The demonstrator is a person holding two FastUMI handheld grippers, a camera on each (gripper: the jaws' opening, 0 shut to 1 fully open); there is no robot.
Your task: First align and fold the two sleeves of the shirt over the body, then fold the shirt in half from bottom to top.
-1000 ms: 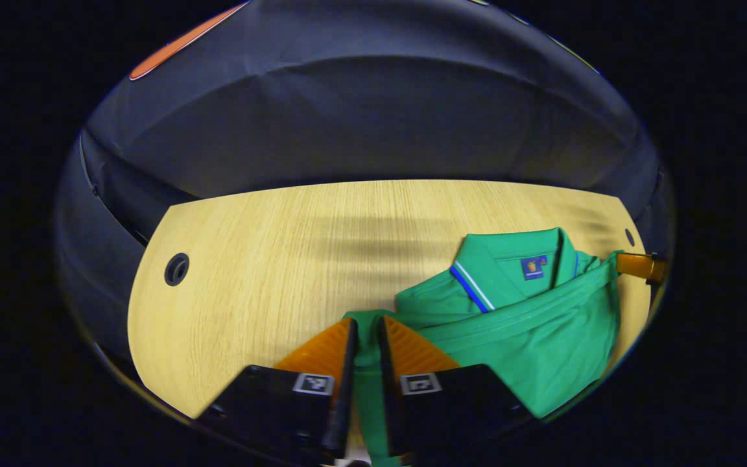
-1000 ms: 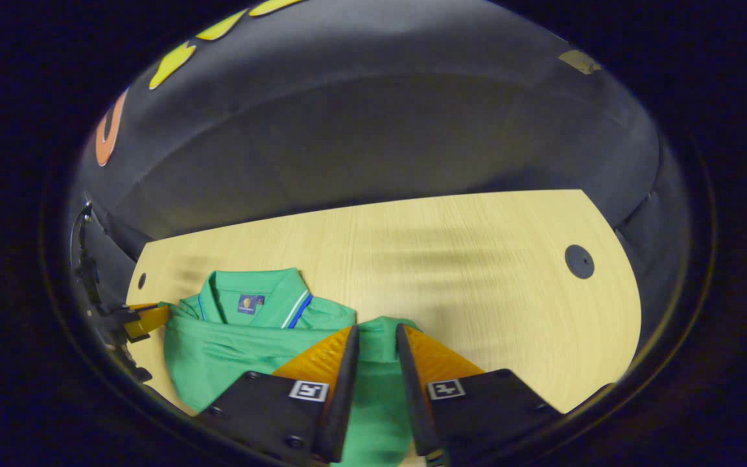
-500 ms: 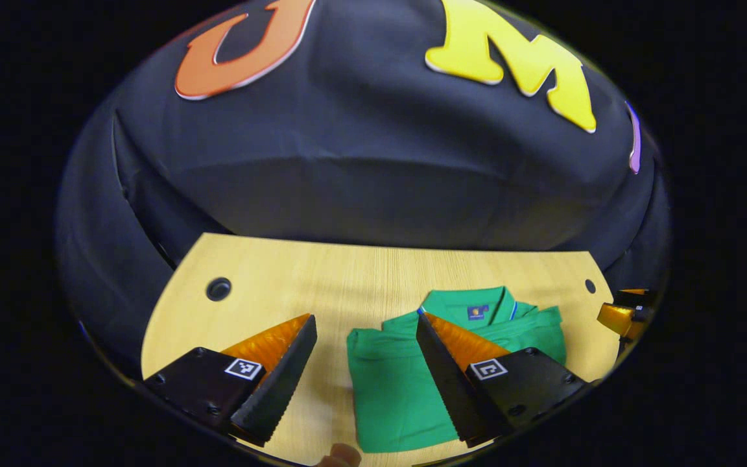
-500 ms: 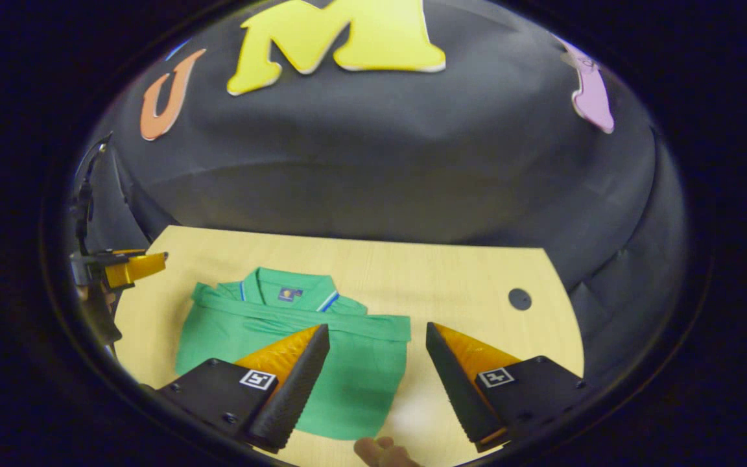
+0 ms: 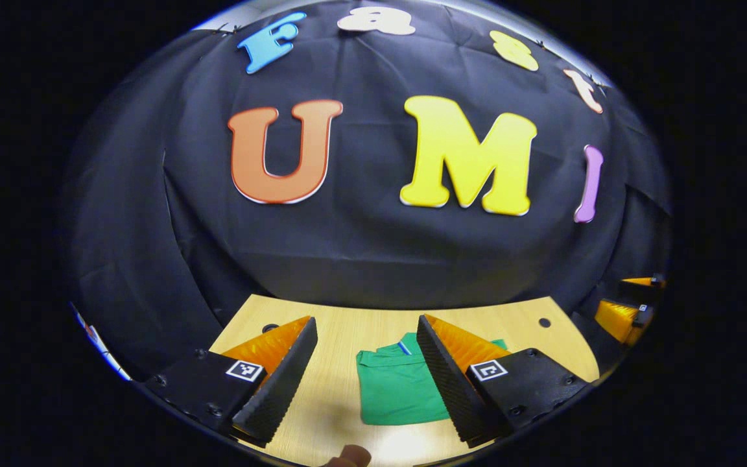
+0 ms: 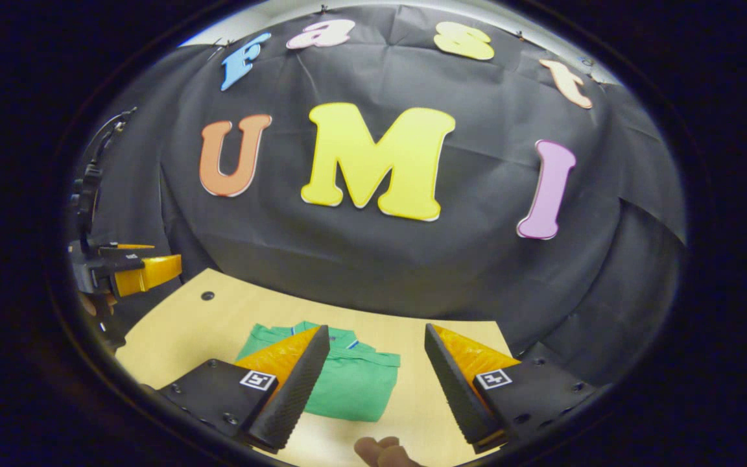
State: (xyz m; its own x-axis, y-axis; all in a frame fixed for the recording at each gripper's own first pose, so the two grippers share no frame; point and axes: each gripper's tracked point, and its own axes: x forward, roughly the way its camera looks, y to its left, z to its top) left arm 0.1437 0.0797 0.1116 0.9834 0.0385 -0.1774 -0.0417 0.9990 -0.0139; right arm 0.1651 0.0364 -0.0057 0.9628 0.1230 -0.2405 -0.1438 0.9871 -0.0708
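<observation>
The green polo shirt (image 5: 399, 386) lies folded into a compact rectangle on the wooden table (image 5: 341, 327), collar toward the wall. In the left gripper view my left gripper (image 5: 366, 383) hangs open well above and short of it, holding nothing. The shirt (image 6: 354, 383) also lies flat in the right gripper view, with the right gripper (image 6: 377, 389) open above its near edge and empty. Each gripper appears at the far edge of the other's view: the right gripper (image 5: 626, 311) at the right, the left gripper (image 6: 130, 272) at the left.
The table (image 6: 179, 331) has small round cable holes (image 5: 544, 322) (image 6: 207, 296) near its back corners. Black cloth wall stands close behind it. Fingertips of a hand (image 6: 380, 449) show at the bottom edge, and a fingertip (image 5: 347, 456) likewise.
Both grippers let go of the shirt's hem, opened, and pulled back and up from the table. The shirt now lies folded in half and looks smaller and farther away.
</observation>
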